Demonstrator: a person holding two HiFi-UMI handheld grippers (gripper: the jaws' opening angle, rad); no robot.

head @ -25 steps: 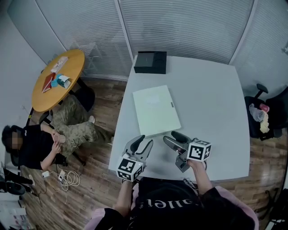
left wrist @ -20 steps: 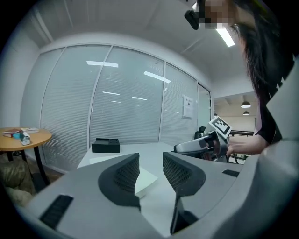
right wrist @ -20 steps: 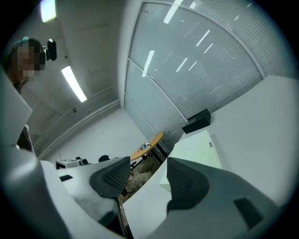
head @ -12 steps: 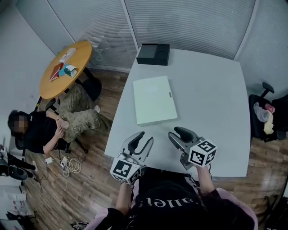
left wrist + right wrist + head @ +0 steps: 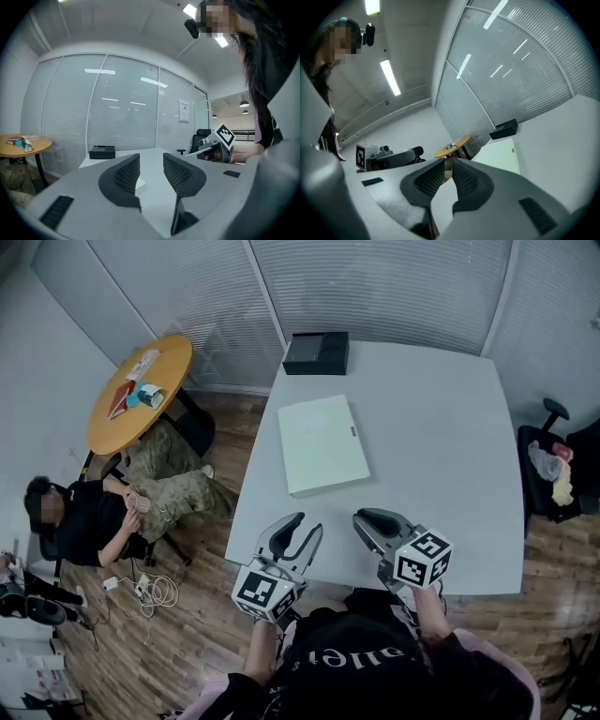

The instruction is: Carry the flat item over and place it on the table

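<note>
The flat item (image 5: 322, 443) is a pale green rectangular board lying on the white table (image 5: 441, 427), left of its middle. It also shows in the right gripper view as a pale slab (image 5: 501, 159). Both grippers hover over the table's near edge, short of the item and touching nothing. My left gripper (image 5: 302, 526) is open, and its dark ribbed pads (image 5: 126, 176) stand apart with only table between them. My right gripper (image 5: 364, 519) points at the item's near end. Its jaws are closing and now stand almost together (image 5: 449, 168), with nothing between them.
A black box (image 5: 317, 353) sits at the table's far left corner. A round wooden table (image 5: 141, 395) with small items stands to the left. A person (image 5: 94, 517) sits beside it, with cables (image 5: 150, 592) on the floor. An office chair (image 5: 553, 474) stands at the right.
My right gripper's jaws have come together from wide open. Both grippers have drawn back a little from the flat item, which has not moved on the table.
</note>
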